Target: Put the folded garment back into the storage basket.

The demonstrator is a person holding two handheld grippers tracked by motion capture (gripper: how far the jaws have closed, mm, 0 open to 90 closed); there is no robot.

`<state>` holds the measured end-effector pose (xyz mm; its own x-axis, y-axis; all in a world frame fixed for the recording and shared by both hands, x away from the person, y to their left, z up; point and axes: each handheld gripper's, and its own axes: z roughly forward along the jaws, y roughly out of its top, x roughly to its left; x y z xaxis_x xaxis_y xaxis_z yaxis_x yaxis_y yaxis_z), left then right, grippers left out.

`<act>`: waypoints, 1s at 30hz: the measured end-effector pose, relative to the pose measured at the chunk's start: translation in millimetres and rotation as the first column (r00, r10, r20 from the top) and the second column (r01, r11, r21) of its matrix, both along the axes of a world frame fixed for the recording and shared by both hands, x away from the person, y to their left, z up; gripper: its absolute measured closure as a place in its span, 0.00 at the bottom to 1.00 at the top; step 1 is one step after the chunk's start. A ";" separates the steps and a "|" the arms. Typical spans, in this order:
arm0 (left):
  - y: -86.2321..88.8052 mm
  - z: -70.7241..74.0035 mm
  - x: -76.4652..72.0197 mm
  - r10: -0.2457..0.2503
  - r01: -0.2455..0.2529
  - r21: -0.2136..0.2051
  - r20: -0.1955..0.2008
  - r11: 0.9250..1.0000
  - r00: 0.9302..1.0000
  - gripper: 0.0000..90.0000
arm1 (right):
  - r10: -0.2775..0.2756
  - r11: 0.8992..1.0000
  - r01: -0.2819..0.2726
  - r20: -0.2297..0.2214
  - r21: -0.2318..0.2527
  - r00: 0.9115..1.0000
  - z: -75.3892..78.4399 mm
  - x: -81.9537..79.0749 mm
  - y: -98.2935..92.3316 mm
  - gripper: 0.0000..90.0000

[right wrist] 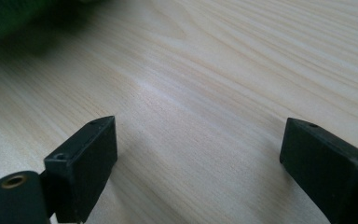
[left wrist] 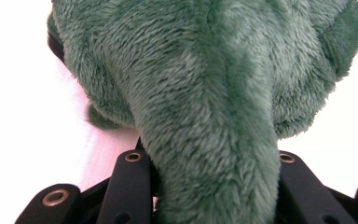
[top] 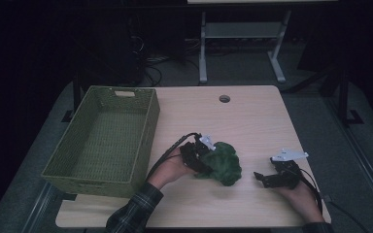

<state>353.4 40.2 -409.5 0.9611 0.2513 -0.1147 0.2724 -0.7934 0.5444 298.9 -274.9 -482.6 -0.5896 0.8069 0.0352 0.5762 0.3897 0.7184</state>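
A green plush toy (top: 223,162) sits near the middle of the wooden table (top: 252,121), held at its left side by my left gripper (top: 201,158), which is shut on it. In the left gripper view the toy's fuzzy green body (left wrist: 205,102) is squeezed between the two black jaws at the bottom. My right gripper (top: 262,178) rests low over the table at the front right, pointing left toward the toy and a short way from it. Its jaws stand wide apart with nothing between them, over bare wood (right wrist: 200,140). A blurred edge of the green toy (right wrist: 9,18) shows at the top left of the right gripper view.
A green woven basket (top: 148,124) stands on the left part of the table; nothing shows inside it. A round cable hole (top: 224,98) lies near the table's far edge. Beyond the table stand a white desk frame (top: 238,43) and dark cables on the floor.
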 end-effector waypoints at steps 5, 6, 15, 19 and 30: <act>6.5 23.4 -1.8 0.024 -0.023 -0.020 0.011 1.000 1.000 0.71 | -0.001 1.000 0.001 -0.001 0.000 1.000 0.0 0.0 0.0 0.12; 8.2 27.9 -2.2 0.031 -0.030 -0.021 0.015 0.999 0.999 0.71 | 0.002 1.000 -0.002 0.002 -0.001 1.000 -0.1 0.1 -0.1 0.12; 29.2 61.8 -0.4 0.103 -0.102 -0.033 0.034 0.994 0.994 0.71 | 0.003 1.000 -0.003 0.003 -0.001 1.000 -0.1 0.1 -0.2 0.12; 43.1 75.0 3.1 0.148 -0.147 -0.038 0.042 0.988 0.988 0.70 | 0.002 1.000 -0.002 0.002 -0.001 1.000 -0.1 0.1 -0.1 0.12; 96.1 106.9 6.3 0.258 -0.255 -0.035 0.104 0.966 0.961 0.70 | -0.003 1.000 0.003 0.002 -0.001 1.000 -0.1 0.1 -0.2 0.12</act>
